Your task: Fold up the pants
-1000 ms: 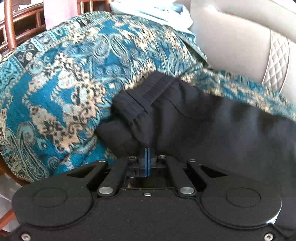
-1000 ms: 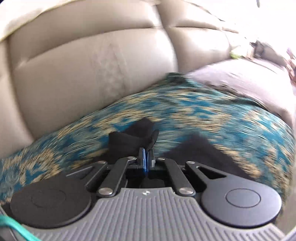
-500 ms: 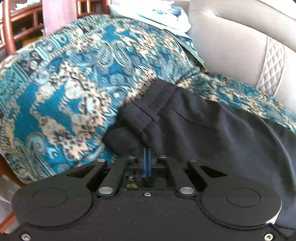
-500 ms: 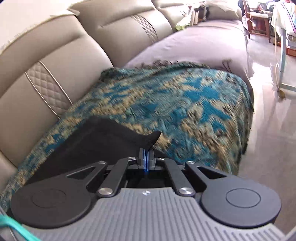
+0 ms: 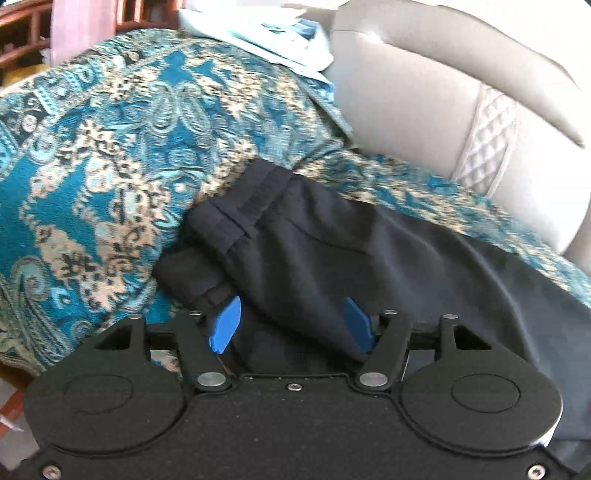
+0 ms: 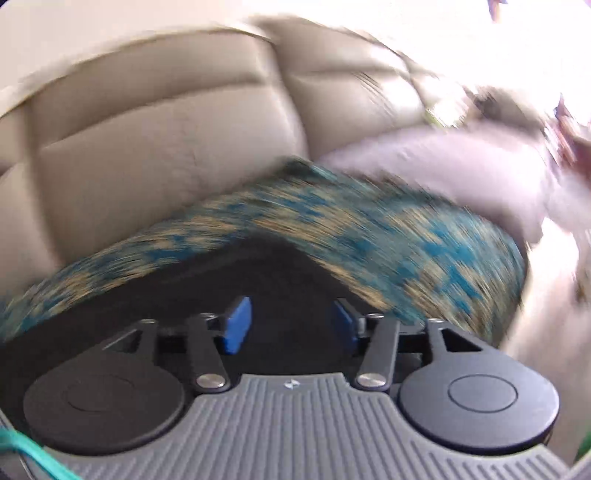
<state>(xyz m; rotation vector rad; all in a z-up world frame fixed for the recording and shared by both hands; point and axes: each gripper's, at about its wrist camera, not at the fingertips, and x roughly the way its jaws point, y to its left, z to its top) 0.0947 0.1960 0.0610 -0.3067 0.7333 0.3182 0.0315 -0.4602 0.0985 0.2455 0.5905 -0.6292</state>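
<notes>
- On the throw [image 5: 110,155], in the left wrist view, the pants [image 5: 369,258] lie black and flat, the waistband end toward the throw's big hump, the rest running off right along the sofa [image 5: 424,103] seat.
- Left gripper [image 5: 291,325]: its jaws have just been opening and now stand apart; pants cloth lies between the blue pads [image 5: 225,325], slack, and neither pad presses on it.
- A bunched fold of the pants sits just beside the left pad, over the throw's edge.
- Pale cloth [image 5: 266,33] lies at the far end of the throw, against the sofa back.
- Over the throw [image 6: 406,236] again, in the right wrist view, everything is smeared with motion blur.
- The pants [image 6: 273,266] show as a dark peak on the throw, close in front of the right gripper [image 6: 288,325].
- Its jaws have just been opening as well; the pads [image 6: 238,325] are spread, with dark cloth seen between them but not pinched.
- Behind the throw rises the sofa [image 6: 155,147] back; a mauve cover [image 6: 461,166] lies past the throw's far end.
</notes>
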